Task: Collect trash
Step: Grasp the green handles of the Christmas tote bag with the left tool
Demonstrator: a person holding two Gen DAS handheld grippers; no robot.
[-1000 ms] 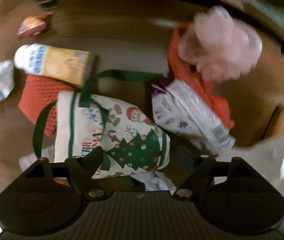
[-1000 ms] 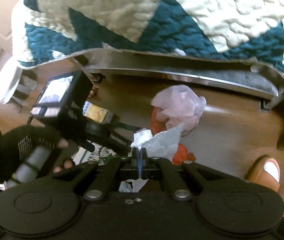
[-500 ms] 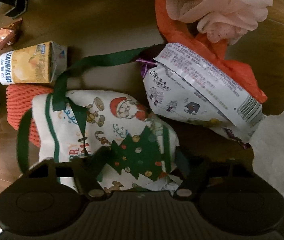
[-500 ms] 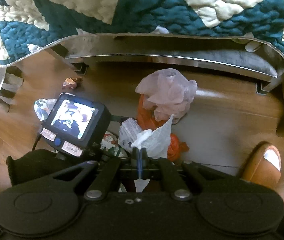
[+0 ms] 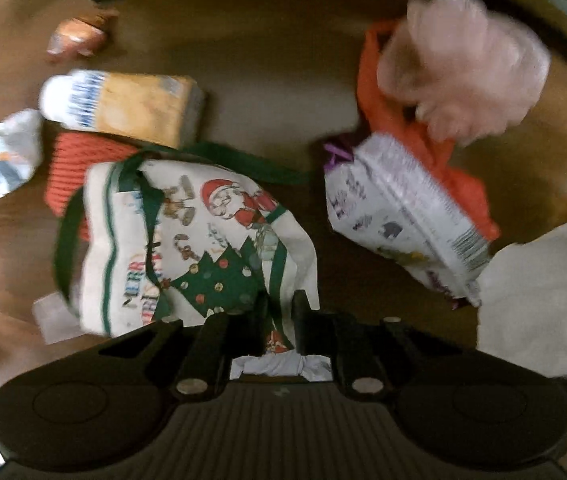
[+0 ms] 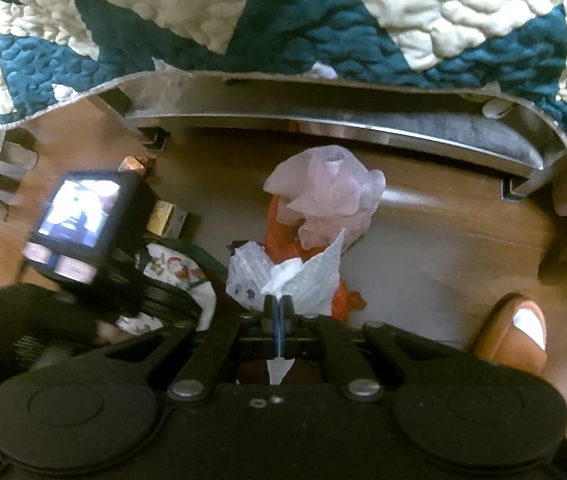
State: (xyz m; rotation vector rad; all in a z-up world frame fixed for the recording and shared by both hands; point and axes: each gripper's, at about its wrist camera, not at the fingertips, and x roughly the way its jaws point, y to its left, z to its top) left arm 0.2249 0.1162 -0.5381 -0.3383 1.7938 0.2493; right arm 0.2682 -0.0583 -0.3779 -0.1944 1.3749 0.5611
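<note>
Since the earlier frames the left gripper [image 5: 279, 312] has drawn its two black jaws in from wide apart, and they are closing on the near edge of the one white cloth Christmas bag with green handles [image 5: 187, 240], whose fabric sits between them. Right gripper [image 6: 278, 308] is clamped tight on one crumpled white tissue [image 6: 307, 272], as it was a second ago.

Outward from the left gripper, on the brown wooden floor [image 5: 267, 72]: one white printed snack packet [image 5: 399, 220] just right of the bag, lying on one orange plastic bag [image 5: 467, 188], with one pale pink plastic bag [image 5: 463, 64] above it. Left of the Christmas bag lie one red knitted cloth [image 5: 71, 160], partly under it, one yellow and white drink carton [image 5: 123, 104], one crumpled white and blue wrapper [image 5: 3, 156] and one small orange foil wrapper [image 5: 79, 36].

In the right wrist view one teal and cream quilt [image 6: 283, 20] hangs over the bed frame beyond the trash
</note>
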